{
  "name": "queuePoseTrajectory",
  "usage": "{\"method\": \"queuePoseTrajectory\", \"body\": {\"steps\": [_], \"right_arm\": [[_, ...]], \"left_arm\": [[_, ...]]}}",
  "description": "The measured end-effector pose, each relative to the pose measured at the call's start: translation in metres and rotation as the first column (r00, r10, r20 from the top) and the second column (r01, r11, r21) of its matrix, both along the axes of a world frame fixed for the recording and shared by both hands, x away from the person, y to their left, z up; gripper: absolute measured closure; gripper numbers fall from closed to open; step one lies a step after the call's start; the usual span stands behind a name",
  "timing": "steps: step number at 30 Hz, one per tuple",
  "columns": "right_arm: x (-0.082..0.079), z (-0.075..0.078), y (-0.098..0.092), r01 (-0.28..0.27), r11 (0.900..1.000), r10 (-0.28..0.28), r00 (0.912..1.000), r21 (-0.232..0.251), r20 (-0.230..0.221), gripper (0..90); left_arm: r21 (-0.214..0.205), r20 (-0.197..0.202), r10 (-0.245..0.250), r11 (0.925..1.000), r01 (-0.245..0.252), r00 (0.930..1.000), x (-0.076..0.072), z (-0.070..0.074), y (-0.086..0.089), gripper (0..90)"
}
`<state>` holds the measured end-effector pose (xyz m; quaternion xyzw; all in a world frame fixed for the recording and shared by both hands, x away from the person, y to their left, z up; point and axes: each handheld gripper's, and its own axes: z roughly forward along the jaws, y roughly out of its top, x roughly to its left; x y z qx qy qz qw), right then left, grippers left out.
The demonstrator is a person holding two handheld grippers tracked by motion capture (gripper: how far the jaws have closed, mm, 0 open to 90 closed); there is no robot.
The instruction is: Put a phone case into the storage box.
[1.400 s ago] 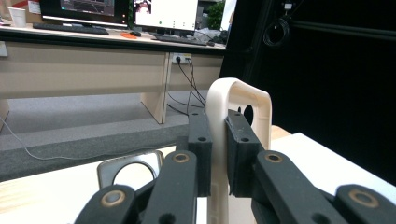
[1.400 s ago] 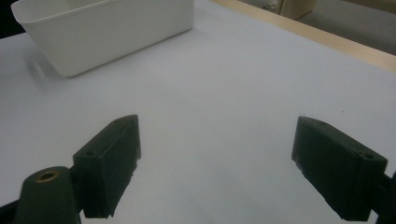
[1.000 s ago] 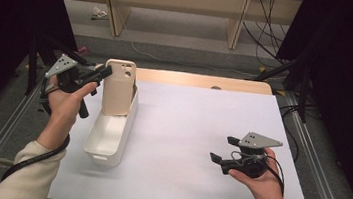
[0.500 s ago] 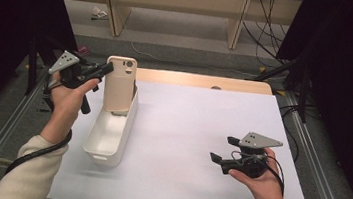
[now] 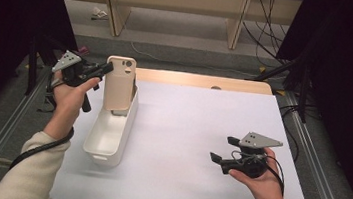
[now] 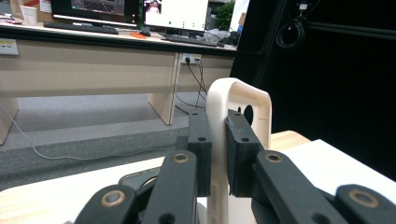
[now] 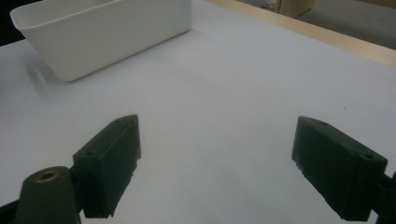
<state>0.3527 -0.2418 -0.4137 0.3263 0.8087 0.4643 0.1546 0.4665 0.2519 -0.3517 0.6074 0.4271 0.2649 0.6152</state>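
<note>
A beige phone case stands upright, its lower end dipping into the far end of a white plastic bin on the left of the white table. My left gripper is shut on the case's upper left edge, near the camera cutout. In the left gripper view my left gripper has both black pads pressed on the thin edge of the case. My right gripper rests low at the right of the table, open with nothing in it. In the right gripper view my right gripper stands wide apart, the bin far off.
A wooden strip edges the table's far side. Metal rails run along both sides. Beyond stand desk legs and loose cables on the floor. Dark curtains close in left and right.
The left gripper has lifted the phone case slightly higher out of the bin. The right gripper has stayed in place.
</note>
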Motion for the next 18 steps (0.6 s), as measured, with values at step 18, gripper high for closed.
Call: {"method": "queuePoseTrajectory", "body": {"steps": [18], "right_arm": [[0.000,0.000,0.000,-0.002,1.0000,0.002,1.0000,-0.002,-0.002,16.3]], "left_arm": [[0.000,-0.003,-0.005,1.0000,0.005,1.0000,0.010,-0.011,0.002,81.8]]}}
